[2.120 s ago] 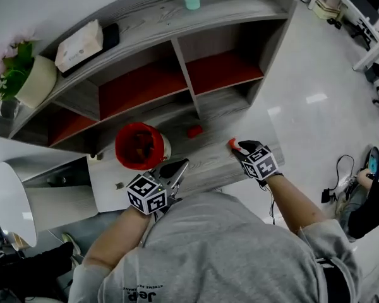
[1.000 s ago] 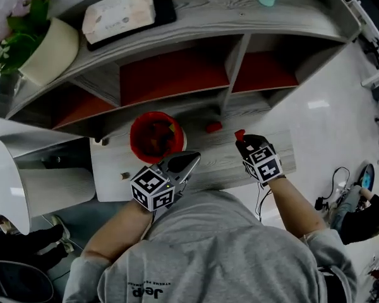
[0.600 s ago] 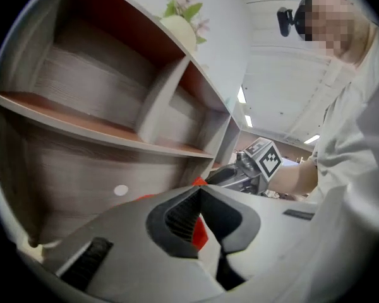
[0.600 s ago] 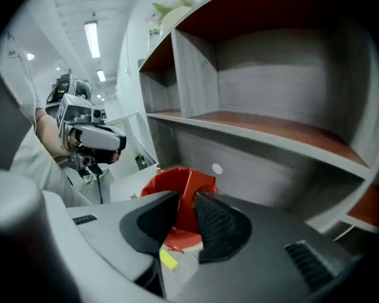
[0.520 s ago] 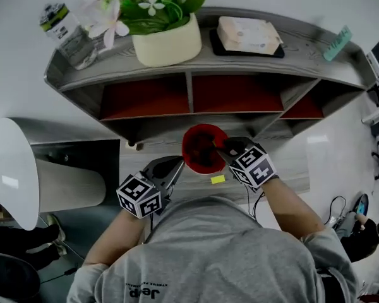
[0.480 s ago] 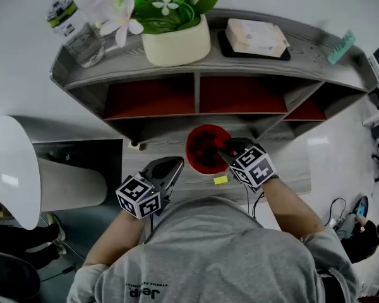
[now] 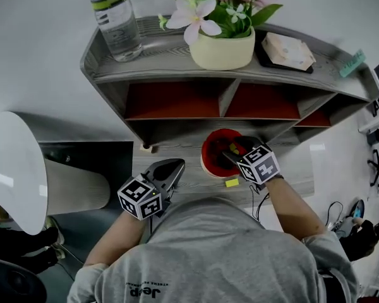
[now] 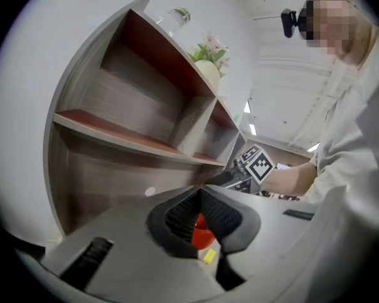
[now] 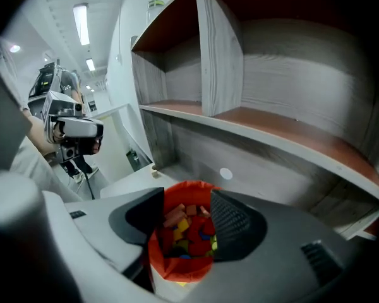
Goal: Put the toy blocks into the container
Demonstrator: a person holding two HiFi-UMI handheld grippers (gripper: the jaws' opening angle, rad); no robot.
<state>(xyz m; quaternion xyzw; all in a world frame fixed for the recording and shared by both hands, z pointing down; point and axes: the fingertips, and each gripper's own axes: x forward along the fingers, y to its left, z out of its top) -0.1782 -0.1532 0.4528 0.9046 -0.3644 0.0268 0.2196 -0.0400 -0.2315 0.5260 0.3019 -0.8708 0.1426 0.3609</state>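
Note:
A red container point(image 7: 210, 154) stands on the grey wooden tabletop point(image 7: 290, 169) in front of the shelf, with several coloured blocks point(image 9: 184, 225) inside. Above its right rim hangs my right gripper point(image 7: 231, 151), tilted down into the opening. Its jaws have just been opening and stand open point(image 9: 186, 214), with nothing between them. A small yellow block point(image 7: 232, 182) lies on the table just in front of the container. My left gripper point(image 7: 175, 165) hovers left of the container, its tips together point(image 8: 199, 193) and empty. Past them show the container point(image 8: 203, 235) and the yellow block point(image 8: 208, 255).
Behind the table stands a grey shelf unit point(image 7: 177, 74) with red-backed compartments. On top of it are a water bottle point(image 7: 115, 19), a flower pot point(image 7: 222, 49) and a flat box point(image 7: 289, 50). A large white rounded object point(image 7: 12, 169) stands at the left.
My right gripper carried a red block from the table's right side to over the container, then opened; the block is gone from its jaws. The left gripper moved along, still shut.

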